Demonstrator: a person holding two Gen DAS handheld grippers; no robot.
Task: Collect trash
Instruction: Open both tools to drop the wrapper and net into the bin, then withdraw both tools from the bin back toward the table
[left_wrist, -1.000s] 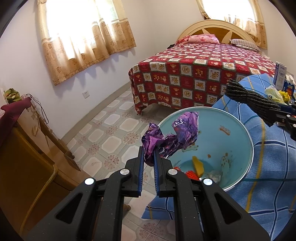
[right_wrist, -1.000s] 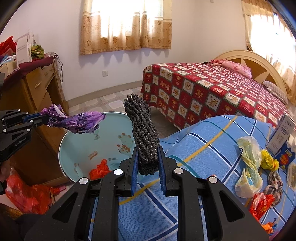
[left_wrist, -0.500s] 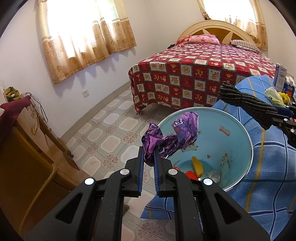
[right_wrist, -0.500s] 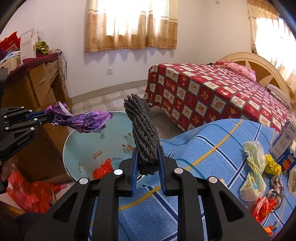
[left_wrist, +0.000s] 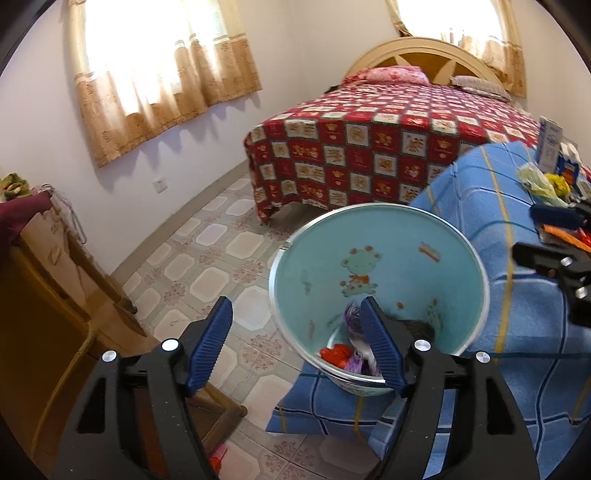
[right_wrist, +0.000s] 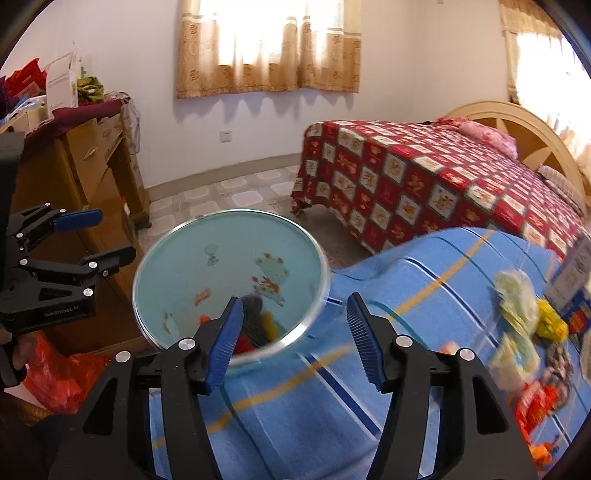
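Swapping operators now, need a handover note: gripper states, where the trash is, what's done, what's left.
Left hand-held gripper: open, empty, at the light-blue bin.
Right hand-held gripper: open, empty, over the bin rim.
Done: purple wrapper and dark knitted piece lie in the bin with red and yellow scraps.
Left: pale plastic bag, yellow wad, red packet and more on the blue blanket.

Left gripper (left_wrist: 295, 314) jaws wide apart; right gripper (right_wrist: 295, 308) likewise
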